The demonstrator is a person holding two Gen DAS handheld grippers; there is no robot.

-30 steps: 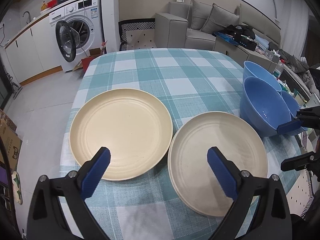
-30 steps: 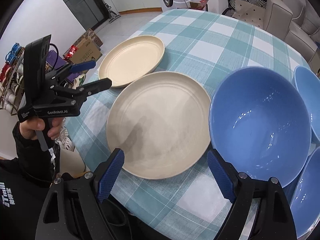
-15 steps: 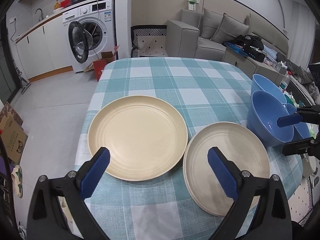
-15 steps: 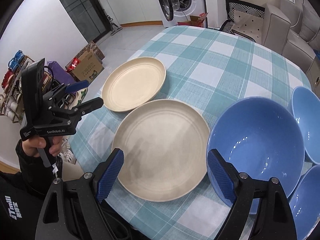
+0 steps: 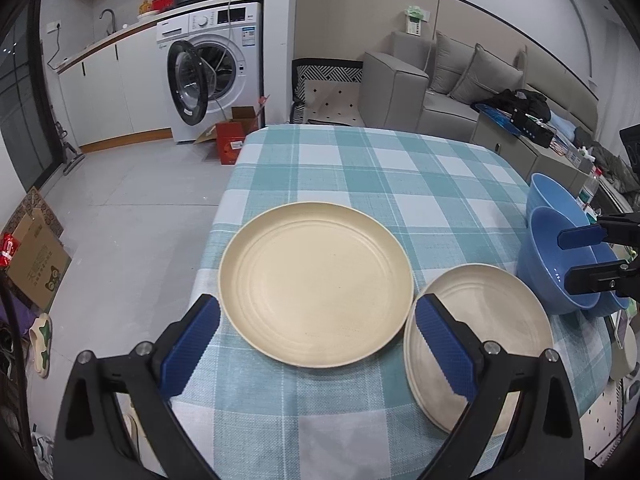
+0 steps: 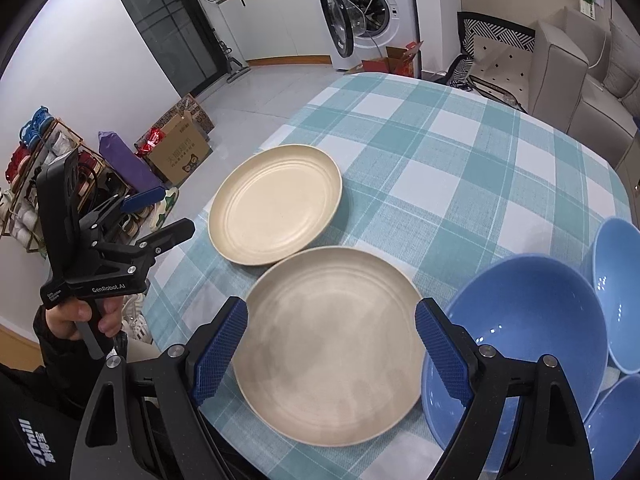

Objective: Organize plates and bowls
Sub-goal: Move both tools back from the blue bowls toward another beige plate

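Note:
A cream plate [image 5: 316, 284] [image 6: 276, 204] and a greyer beige plate [image 5: 480, 340] [image 6: 332, 344] lie side by side on the teal checked tablecloth [image 5: 360, 168] [image 6: 460, 140], rims almost touching. To their right stand three blue bowls close together: a large one [image 5: 556, 268] [image 6: 528, 332], one behind it [image 5: 548, 196] [image 6: 620, 292], and one at the near corner [image 6: 616, 428]. My left gripper [image 5: 316, 344] [image 6: 168, 216] hangs open over the table's near left edge, before the cream plate. My right gripper [image 6: 332, 352] [image 5: 588, 256] stands open above the beige plate's near rim. Neither holds anything.
The table's near edge runs just under both grippers. A person's hand [image 6: 80, 316] holds the left gripper. On the floor to the left are cardboard boxes [image 6: 180, 156] and a shoe rack [image 6: 40, 172]. A washing machine with an open door [image 5: 208, 76] and a sofa [image 5: 440, 92] stand beyond.
Both grippers have drawn back and upward from the table, so plates and bowls look smaller and farther. The left view has swung, shifting the plates to the right. Nothing was touched.

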